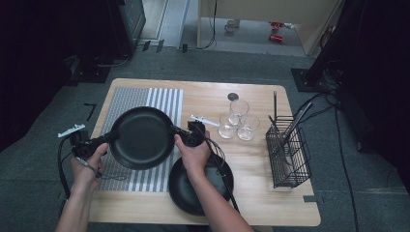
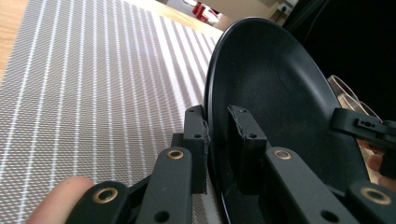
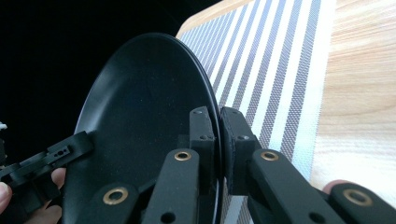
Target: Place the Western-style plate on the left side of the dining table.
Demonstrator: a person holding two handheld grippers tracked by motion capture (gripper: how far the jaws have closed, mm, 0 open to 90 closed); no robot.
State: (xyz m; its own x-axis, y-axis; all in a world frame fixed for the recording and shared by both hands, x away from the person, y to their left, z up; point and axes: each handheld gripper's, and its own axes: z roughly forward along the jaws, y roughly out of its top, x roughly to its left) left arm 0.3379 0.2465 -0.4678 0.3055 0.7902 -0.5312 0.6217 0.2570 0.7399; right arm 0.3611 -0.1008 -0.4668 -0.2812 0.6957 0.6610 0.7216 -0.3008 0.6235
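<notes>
Left hand-held gripper (image 1: 102, 140) clamps rim of black plate (image 1: 141, 137); right hand-held gripper (image 1: 180, 132) clamps opposite rim. Two-sided grip keeps plate level and stops it pivoting. You hold plate above striped mat (image 1: 169, 99), clear of its surface, likely for set-down there. Second plate (image 1: 181, 191) lies on tabletop (image 1: 263, 193) beside mat. Glasses (image 1: 238, 122) and rack (image 1: 287, 154) stand well apart, out of carry path.

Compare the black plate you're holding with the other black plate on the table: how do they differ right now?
The held plate is lifted above the striped mat, gripped at opposite rims by the left tool and right tool; the second plate lies flat on the bare wood, touched by neither tool. The held plate is in full sight; the second plate is partly hidden under the right hand. Both are round, black and shallow.
</notes>
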